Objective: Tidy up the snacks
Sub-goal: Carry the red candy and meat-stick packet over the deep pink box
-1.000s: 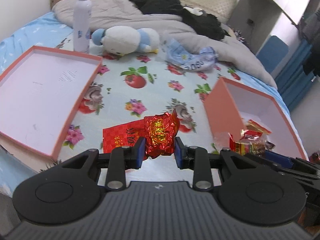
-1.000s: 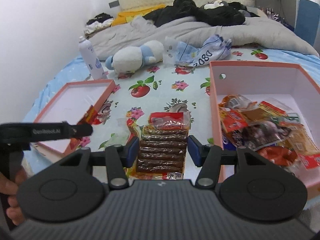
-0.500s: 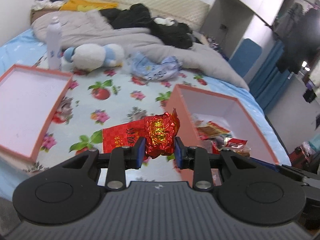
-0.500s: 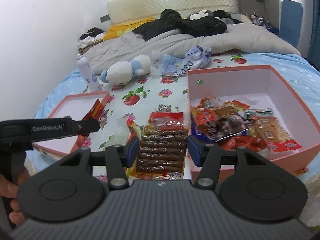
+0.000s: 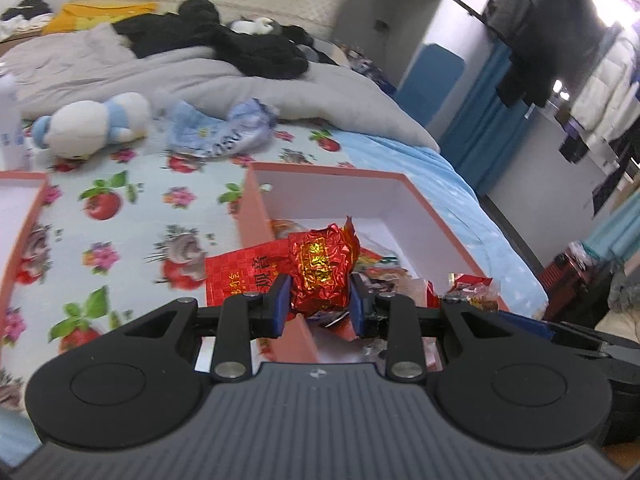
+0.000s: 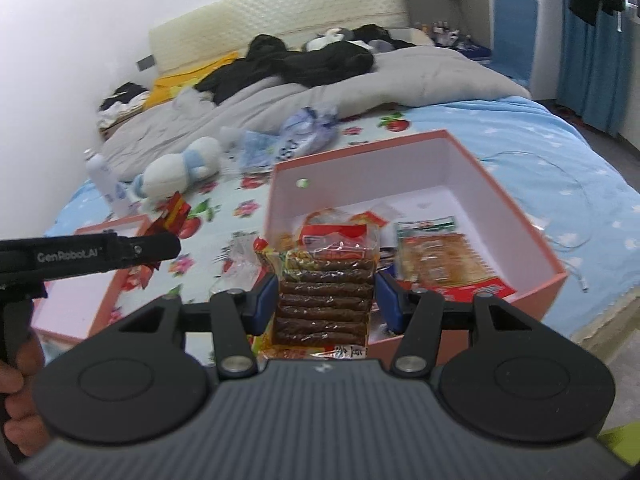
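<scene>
While the left gripper (image 5: 319, 300) pinches a crinkled red foil snack (image 5: 322, 268) over the near wall of the box (image 5: 436, 216), only the right view shows the right gripper (image 6: 326, 300), its fingers clamped on a clear pack (image 6: 326, 300) of brown sticks above the box's near edge, other snacks inside; beyond, a plush (image 6: 180, 170) on the bed (image 6: 500, 128).

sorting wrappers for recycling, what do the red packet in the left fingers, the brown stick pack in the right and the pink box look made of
Red packet: looks like metallised foil, crinkled with bright glints and gold print.
Brown stick pack: clear glossy plastic film, since the sticks show through and the surface shines.
Pink box: probably matte cardboard, with stiff straight walls, a salmon outside and a plain white inside.
</scene>
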A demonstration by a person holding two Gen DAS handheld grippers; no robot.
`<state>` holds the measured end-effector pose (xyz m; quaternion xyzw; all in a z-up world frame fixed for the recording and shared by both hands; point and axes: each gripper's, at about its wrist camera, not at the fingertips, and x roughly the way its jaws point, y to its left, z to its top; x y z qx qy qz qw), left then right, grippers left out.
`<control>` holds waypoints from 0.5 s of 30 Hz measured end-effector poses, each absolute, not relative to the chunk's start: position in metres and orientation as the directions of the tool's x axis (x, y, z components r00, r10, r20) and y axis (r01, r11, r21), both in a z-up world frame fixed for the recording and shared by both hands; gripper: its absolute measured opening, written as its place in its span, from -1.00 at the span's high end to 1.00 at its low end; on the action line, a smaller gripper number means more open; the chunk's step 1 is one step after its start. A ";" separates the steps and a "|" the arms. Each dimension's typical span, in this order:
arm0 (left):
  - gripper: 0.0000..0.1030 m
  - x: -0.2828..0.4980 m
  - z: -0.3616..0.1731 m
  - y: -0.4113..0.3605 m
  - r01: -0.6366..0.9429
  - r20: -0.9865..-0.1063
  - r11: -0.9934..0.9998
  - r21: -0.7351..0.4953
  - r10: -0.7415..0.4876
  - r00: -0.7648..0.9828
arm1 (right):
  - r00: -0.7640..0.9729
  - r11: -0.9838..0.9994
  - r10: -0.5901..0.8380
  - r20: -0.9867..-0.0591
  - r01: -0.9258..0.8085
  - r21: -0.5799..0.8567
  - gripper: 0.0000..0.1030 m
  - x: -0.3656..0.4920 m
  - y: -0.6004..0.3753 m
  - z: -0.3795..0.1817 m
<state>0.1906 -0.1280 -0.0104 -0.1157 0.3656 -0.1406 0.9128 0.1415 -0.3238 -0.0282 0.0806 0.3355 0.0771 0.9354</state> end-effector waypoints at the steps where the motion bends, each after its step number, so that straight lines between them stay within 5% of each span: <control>1: 0.32 0.197 -0.012 -0.134 0.181 -0.638 0.932 -0.313 -0.348 0.688 | 0.764 0.977 0.188 -0.617 -0.080 0.199 -0.09 0.146 -0.329 -0.029; 15: 0.32 0.308 -0.061 -0.191 0.250 -0.694 0.913 -0.324 -0.408 0.593 | 0.738 0.985 0.134 -0.662 -0.029 0.167 -0.09 0.226 -0.369 -0.055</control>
